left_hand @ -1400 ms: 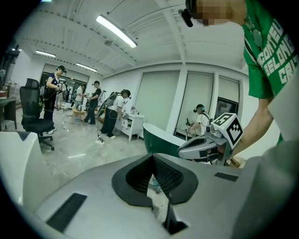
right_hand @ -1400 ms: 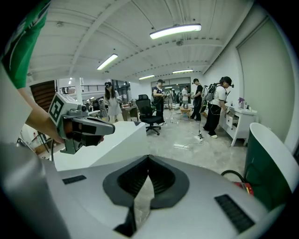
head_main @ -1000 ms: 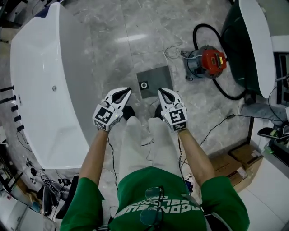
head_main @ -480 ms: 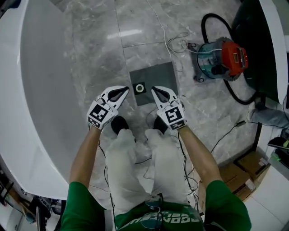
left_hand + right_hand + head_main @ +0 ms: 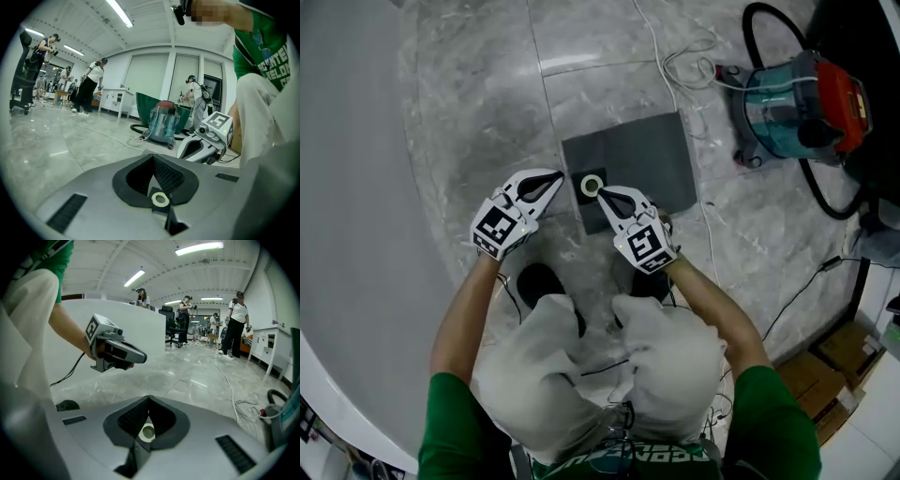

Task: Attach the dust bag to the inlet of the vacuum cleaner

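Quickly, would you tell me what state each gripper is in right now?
Left gripper: fingers closed, holding nothing.
Right gripper: fingers closed, holding nothing.

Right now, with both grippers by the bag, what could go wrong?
1. The left gripper and right gripper both have jaws shut. The bag lies flat on the glossy floor, so a pinch may just slide it.
2. Both tips crowd the bag's ring and could collide.
3. The vacuum stands apart, with a white cable looped between, so carrying the bag over may snag it.
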